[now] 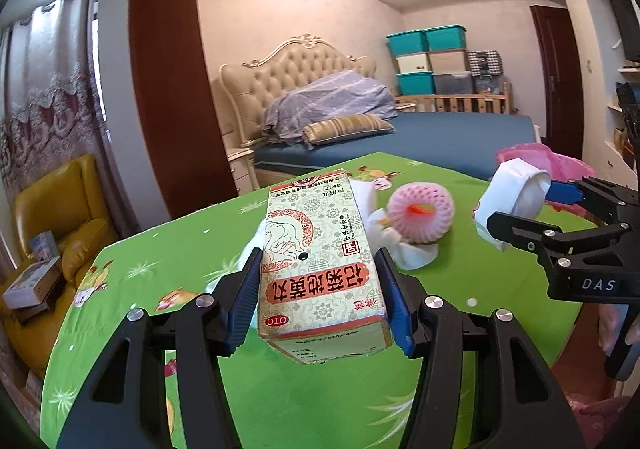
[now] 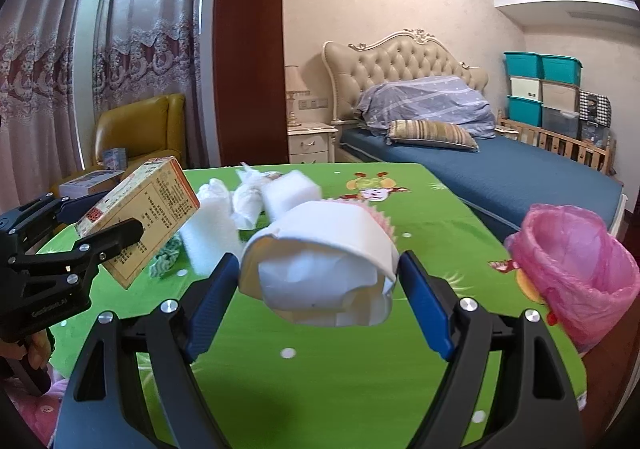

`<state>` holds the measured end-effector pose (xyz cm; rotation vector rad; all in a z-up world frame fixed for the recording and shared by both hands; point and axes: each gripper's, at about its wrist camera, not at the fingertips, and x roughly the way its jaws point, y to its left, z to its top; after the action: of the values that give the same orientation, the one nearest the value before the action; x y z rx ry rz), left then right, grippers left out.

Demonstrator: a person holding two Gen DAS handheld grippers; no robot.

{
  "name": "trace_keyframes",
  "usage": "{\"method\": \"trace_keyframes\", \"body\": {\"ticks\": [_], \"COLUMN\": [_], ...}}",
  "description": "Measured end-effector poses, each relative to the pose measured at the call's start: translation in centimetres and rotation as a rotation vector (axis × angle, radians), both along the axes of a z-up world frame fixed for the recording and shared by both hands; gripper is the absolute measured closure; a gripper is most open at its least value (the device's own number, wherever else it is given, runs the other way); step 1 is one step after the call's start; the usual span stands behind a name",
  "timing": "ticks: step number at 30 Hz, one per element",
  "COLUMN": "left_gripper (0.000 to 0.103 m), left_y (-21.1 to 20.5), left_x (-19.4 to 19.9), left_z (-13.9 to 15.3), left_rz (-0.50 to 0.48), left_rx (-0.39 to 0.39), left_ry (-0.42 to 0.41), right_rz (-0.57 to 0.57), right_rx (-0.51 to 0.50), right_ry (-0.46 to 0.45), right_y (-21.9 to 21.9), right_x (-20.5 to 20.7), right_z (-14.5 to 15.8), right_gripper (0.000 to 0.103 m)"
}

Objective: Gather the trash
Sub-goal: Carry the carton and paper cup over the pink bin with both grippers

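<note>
My left gripper (image 1: 318,285) is shut on a medicine box (image 1: 320,249) with red Chinese print, held above the green table (image 1: 280,401); the box also shows in the right wrist view (image 2: 140,217). My right gripper (image 2: 318,289) is shut on a crumpled white paper cup (image 2: 320,269), also lifted off the table; the cup shows in the left wrist view (image 1: 514,195). A pink foam fruit net (image 1: 420,215) lies on white tissues (image 1: 412,253). More crumpled tissues (image 2: 248,197) lie at the table's far side.
A bin lined with a pink bag (image 2: 576,273) stands at the table's right edge, also in the left wrist view (image 1: 548,161). A bed (image 2: 500,165) lies behind the table, a yellow armchair (image 1: 60,217) to the left. A green-white scrap (image 2: 166,255) lies under the box.
</note>
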<state>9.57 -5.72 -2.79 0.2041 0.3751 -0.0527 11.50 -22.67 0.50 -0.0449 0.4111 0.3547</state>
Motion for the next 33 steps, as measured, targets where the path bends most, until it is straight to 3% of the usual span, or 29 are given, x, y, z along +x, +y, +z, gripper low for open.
{"method": "trace_keyframes", "body": {"ticks": [13, 26, 33], "left_gripper": [0.051, 0.051, 0.051], "left_y": [-5.8, -16.7, -23.4], "left_x": [2.9, 9.0, 14.3], "left_z": [0.9, 2.0, 2.1], "left_rz": [-0.163, -0.392, -0.487], "left_rx": [-0.017, -0.030, -0.101], "left_ry": [0.026, 0.073, 0.174], "right_rz": [-0.136, -0.320, -0.391], "right_rx": [0.004, -0.038, -0.037], "right_ry": [-0.022, -0.081, -0.092], "right_y": [-6.6, -18.3, -24.6], "right_x": [0.5, 1.3, 3.7], "right_z": [0.5, 1.7, 1.9], "right_gripper": [0.024, 0.024, 0.024]}}
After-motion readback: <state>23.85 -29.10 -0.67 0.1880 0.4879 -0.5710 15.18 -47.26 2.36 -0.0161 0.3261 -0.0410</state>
